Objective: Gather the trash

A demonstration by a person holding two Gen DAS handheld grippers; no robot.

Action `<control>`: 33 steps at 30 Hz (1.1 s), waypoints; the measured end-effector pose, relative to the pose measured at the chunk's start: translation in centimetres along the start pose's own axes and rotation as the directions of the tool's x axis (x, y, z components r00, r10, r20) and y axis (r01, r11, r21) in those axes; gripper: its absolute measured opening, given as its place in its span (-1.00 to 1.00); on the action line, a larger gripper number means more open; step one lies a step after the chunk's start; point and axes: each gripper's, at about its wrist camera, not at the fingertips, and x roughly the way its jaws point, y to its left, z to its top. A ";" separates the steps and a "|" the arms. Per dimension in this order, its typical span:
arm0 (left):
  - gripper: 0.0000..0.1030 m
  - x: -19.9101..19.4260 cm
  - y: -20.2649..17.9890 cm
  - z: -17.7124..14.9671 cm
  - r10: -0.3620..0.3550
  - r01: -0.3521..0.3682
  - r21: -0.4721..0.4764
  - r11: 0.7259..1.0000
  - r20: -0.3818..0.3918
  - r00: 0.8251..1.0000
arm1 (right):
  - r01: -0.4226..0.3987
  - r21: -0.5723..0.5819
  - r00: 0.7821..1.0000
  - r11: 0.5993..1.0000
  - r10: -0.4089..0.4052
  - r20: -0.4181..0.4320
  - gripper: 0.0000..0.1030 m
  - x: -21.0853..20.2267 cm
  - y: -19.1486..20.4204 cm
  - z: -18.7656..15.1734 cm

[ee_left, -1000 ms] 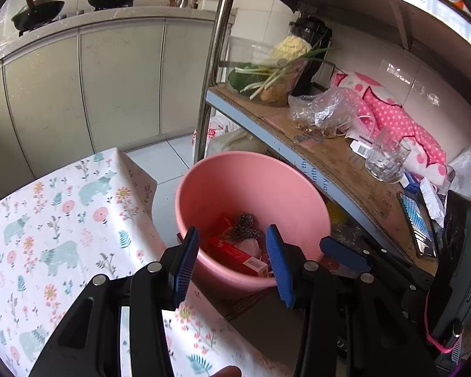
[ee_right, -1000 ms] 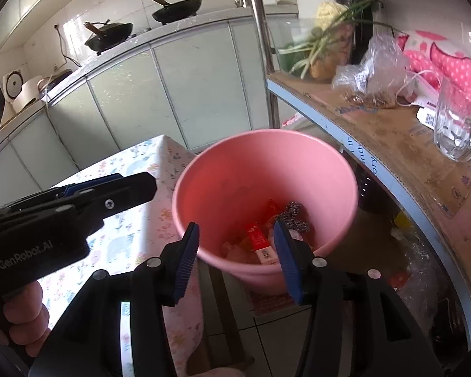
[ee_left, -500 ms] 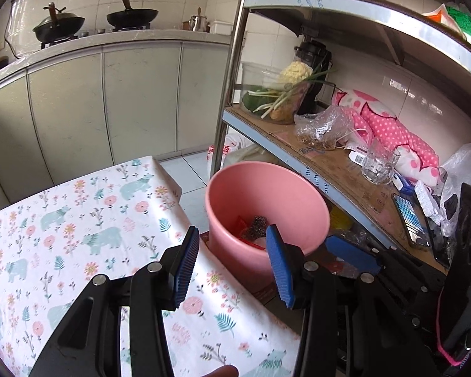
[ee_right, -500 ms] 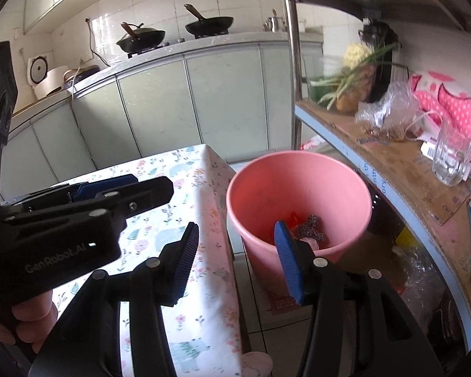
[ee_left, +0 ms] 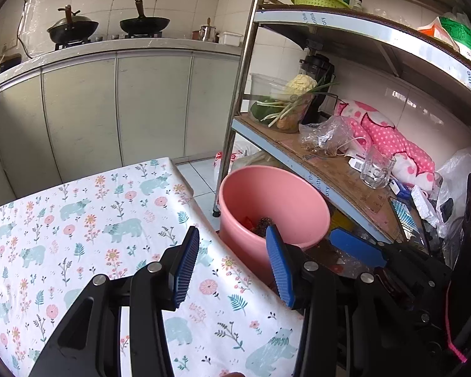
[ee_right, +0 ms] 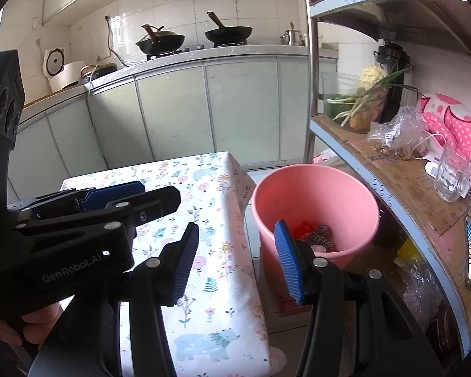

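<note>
Jaws: both open, empty | pink bucket touching table edge, under shelf

The bucket stands on the floor between the table on its left and the shelf rack on its right; a scouring pad lies inside it, the counter behind.

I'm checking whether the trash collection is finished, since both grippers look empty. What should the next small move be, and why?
Probably draw both hands back over the table and look for leftover trash. The left gripper and right gripper are open and hold nothing, the pink bucket already holds red packaging and a scouring ball, and the visible tablecloth shows no trash.
</note>
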 end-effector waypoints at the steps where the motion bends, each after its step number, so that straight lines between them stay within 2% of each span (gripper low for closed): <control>1: -0.15 -0.2 0.1 -0.1 0.002 -0.002 -0.001 1.000 0.001 1.000 | -0.002 -0.003 1.000 1.000 0.002 -0.001 0.00 0.0 0.1 0.0; 15: -0.15 -1.2 1.4 -1.0 0.025 -0.025 -0.026 0.999 0.002 1.000 | -0.040 -0.019 0.999 0.999 0.040 -0.012 0.00 0.0 2.2 -0.5; 33: -0.15 -1.2 1.6 -1.1 0.025 -0.024 -0.029 0.999 0.001 1.000 | -0.031 -0.021 0.999 0.999 0.030 -0.032 0.00 0.4 3.0 -1.2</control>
